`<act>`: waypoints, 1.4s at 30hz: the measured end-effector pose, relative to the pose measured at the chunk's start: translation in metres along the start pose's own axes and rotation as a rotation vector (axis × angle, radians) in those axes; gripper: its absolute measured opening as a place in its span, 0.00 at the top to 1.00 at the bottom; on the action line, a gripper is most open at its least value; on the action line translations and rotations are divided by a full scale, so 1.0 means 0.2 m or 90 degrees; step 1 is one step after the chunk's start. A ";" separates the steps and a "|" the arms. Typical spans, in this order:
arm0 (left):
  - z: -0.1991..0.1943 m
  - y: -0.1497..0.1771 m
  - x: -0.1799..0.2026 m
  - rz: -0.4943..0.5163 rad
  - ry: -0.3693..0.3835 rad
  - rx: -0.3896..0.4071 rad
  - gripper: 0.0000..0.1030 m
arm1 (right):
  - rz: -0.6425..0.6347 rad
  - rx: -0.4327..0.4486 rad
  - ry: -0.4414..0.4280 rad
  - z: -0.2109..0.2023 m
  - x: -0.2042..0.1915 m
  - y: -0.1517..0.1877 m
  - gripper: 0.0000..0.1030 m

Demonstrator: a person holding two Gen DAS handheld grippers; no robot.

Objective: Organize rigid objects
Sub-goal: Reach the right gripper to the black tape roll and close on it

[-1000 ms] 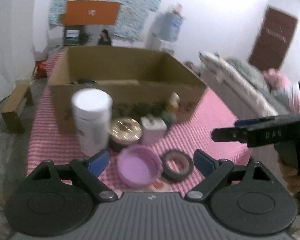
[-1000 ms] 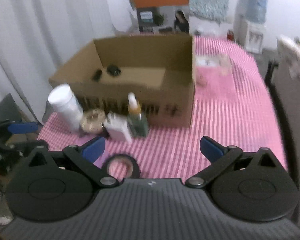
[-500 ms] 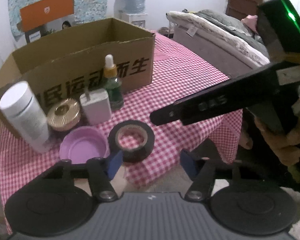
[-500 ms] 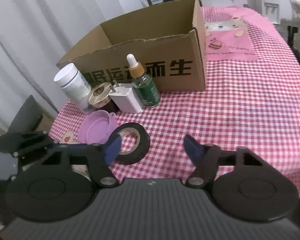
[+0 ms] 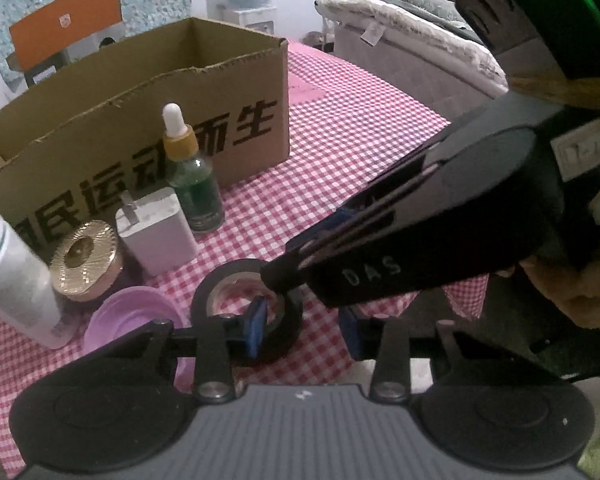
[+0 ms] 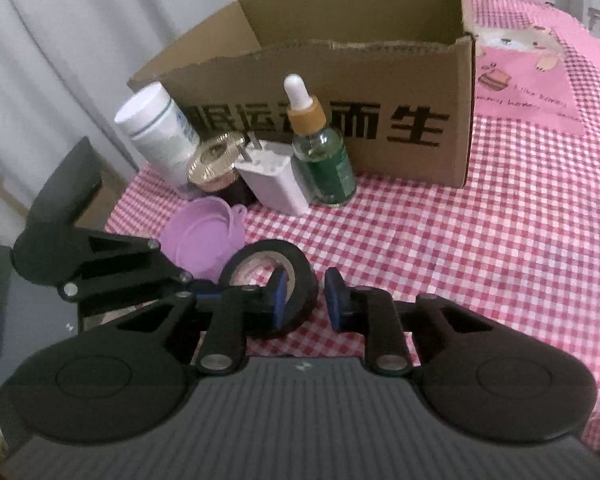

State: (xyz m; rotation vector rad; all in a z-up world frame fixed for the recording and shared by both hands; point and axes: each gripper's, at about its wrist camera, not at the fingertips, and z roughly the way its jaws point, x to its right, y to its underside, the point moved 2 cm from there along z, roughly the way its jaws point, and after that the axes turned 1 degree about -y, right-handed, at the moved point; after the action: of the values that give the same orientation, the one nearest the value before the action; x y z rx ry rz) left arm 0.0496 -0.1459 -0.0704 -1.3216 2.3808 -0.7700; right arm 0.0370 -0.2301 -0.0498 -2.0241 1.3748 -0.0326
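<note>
Between the pads of both tongs: tape roll (image 6: 296,264), black, lying flat on the checked cloth (image 6: 460,260) near its front edge.
Right tongs (image 6: 306,300): closed down onto the roll's side wall, one pad inside the hole, the other outside.
Left tongs (image 5: 302,330): jaws closing, part open; one pad in the hole, the outer pad apart from the roll's near wall.
Hand (image 5: 572,292): wrapped round the right tongs' handle.
Just left of the right tongs: purple lid (image 6: 200,240), beside the roll.
Beyond both tongs: white charger (image 6: 272,184), green dropper bottle (image 6: 324,168), gold-topped jar (image 6: 216,160), white bottle (image 6: 156,128), in a row.
Farthest from the tongs: cardboard box (image 6: 420,60), open-topped, directly behind the row.
</note>
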 end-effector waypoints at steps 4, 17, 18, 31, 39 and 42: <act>0.05 -0.03 -0.01 -0.014 0.022 -0.006 0.61 | 0.005 -0.004 -0.001 -0.01 0.03 0.00 0.82; 0.11 -0.14 0.06 0.002 0.071 0.036 0.56 | 0.059 0.018 0.045 -0.11 0.21 0.02 0.80; 0.10 -0.14 0.06 0.011 0.065 0.044 0.51 | 0.066 0.022 0.040 -0.12 0.22 0.02 0.80; 0.02 -0.07 0.01 0.037 -0.027 0.032 0.32 | 0.078 0.033 0.015 -0.15 0.17 0.04 0.75; 0.10 -0.07 0.01 0.041 -0.022 0.018 0.31 | 0.051 0.022 0.029 -0.10 0.13 0.04 0.75; 0.11 -0.08 0.01 0.042 -0.026 0.021 0.32 | 0.037 0.018 0.036 -0.08 0.12 0.03 0.75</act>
State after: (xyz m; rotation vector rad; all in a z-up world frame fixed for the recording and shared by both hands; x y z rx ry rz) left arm 0.0699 -0.1605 -0.0784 -1.2275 2.3566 -0.7529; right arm 0.0359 -0.2593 -0.0484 -1.9722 1.4602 -0.0828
